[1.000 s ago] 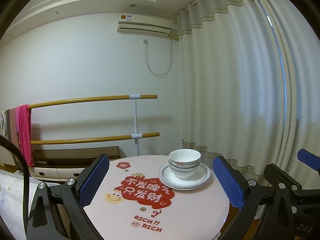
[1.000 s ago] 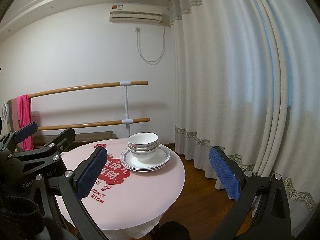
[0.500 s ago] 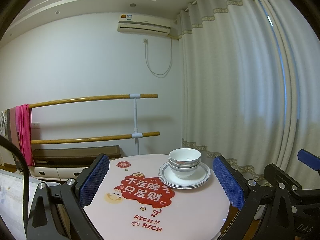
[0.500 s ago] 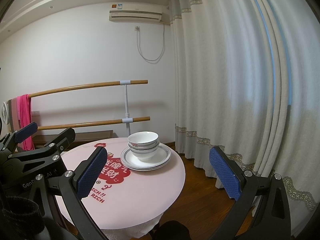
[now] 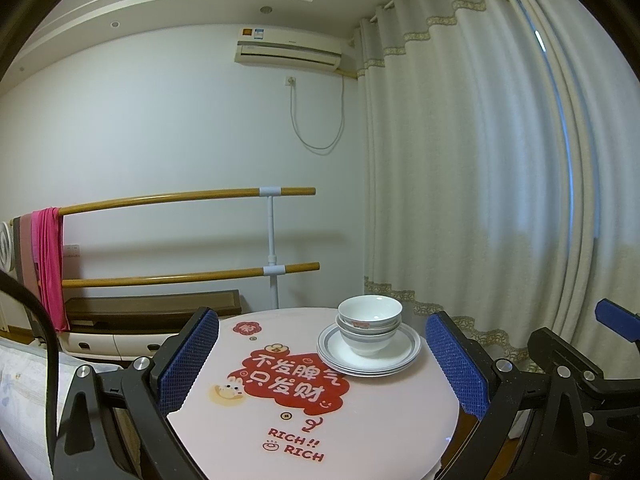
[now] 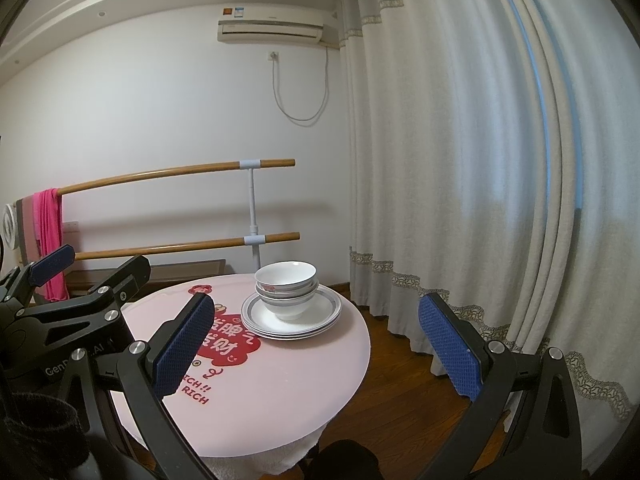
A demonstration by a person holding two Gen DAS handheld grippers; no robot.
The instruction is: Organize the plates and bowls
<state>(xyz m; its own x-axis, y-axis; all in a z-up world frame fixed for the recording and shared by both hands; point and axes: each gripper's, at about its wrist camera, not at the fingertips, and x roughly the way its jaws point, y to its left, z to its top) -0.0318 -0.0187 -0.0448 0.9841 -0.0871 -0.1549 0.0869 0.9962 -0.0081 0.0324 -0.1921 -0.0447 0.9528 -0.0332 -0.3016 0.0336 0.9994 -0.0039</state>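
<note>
A stack of white bowls (image 5: 369, 322) (image 6: 286, 284) is seated upright at the centre of a stack of grey-rimmed plates (image 5: 370, 354) (image 6: 292, 314). The number of bowls and of plates cannot be told exactly. The plates are carried on a round pink surface (image 5: 384, 420) (image 6: 304, 380), at its far part. Beside the plates, toward the middle of the surface, a red printed sticker (image 5: 294, 380) (image 6: 228, 342) is seen.

The left claw (image 5: 322, 364) is held released, its blue pads wide apart and nothing between them; it is kept short of the plates, over the near part of the surface. The right claw (image 6: 316, 354) is likewise released and empty, also short of the plates.

Behind the plates, two wooden rails (image 5: 188, 196) (image 6: 176, 170) are mounted before a white wall. A pink cloth (image 5: 50, 264) (image 6: 50, 236) is hung over the upper rail's far end. White curtains (image 5: 480, 160) (image 6: 460, 140) are hung beyond the surface.
</note>
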